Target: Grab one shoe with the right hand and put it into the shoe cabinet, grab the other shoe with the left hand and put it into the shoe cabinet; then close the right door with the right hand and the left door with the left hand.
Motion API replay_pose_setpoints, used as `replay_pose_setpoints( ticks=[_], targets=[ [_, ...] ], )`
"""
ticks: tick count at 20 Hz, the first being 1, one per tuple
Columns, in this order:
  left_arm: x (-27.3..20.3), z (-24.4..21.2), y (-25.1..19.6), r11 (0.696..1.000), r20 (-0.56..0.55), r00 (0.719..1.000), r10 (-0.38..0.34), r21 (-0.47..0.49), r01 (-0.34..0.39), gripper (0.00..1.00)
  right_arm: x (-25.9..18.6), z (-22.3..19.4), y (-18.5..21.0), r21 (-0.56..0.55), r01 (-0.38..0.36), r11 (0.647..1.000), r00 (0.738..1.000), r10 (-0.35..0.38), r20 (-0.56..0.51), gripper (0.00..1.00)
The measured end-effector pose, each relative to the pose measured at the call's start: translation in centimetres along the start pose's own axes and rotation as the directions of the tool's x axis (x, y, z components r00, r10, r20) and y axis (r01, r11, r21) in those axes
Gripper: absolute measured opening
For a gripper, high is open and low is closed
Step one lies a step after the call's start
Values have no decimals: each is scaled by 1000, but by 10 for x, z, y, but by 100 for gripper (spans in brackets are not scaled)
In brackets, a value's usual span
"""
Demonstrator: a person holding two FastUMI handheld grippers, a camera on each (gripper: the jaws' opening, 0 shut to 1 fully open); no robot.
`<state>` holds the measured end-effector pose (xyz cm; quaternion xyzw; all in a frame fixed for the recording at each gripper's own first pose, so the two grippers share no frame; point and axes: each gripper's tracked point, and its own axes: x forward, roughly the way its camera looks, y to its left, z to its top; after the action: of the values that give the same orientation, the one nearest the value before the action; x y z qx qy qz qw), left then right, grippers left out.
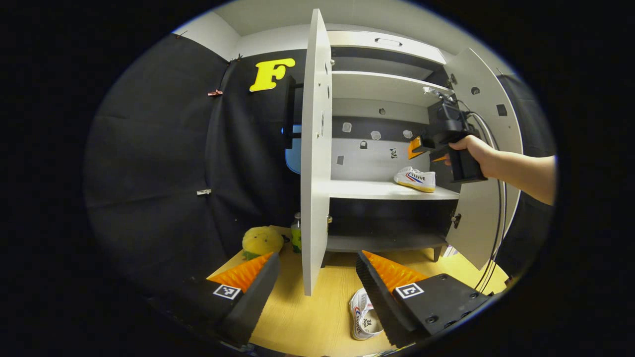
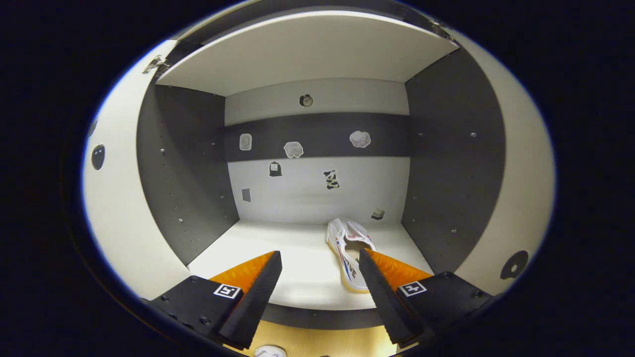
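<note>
White shoe (image 2: 349, 253) is seen lying on the middle shelf (image 2: 297, 248) of the shoe cabinet (image 1: 392, 148), both doors open. Second shoe (image 1: 363, 315) lies on the wooden floor (image 1: 307, 317). Left gripper (image 1: 317, 267) and right gripper (image 2: 320, 265) are held apart, empty.

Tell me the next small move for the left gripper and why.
Probably lower the left gripper toward the shoe on the floor and close on it. Its fingers stand open and empty just above that shoe, while the other shoe already rests on the cabinet shelf, and the right gripper is open, clear of it.
</note>
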<state>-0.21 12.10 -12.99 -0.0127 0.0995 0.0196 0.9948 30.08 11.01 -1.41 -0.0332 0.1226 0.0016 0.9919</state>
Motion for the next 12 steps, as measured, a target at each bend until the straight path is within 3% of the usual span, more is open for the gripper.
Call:
replay_pose_setpoints(
  ticks=[6, 12],
  targets=[
    [7, -28, 3, 996, -56, 994, -90, -13, 89, 97, -83, -33, -4, 9, 34, 999, 995, -35, 95, 99],
    [19, -67, -1, 981, -114, 974, -194, 7, 196, 97, -155, -82, -12, 3, 104, 995, 991, -104, 85, 99]
  ],
)
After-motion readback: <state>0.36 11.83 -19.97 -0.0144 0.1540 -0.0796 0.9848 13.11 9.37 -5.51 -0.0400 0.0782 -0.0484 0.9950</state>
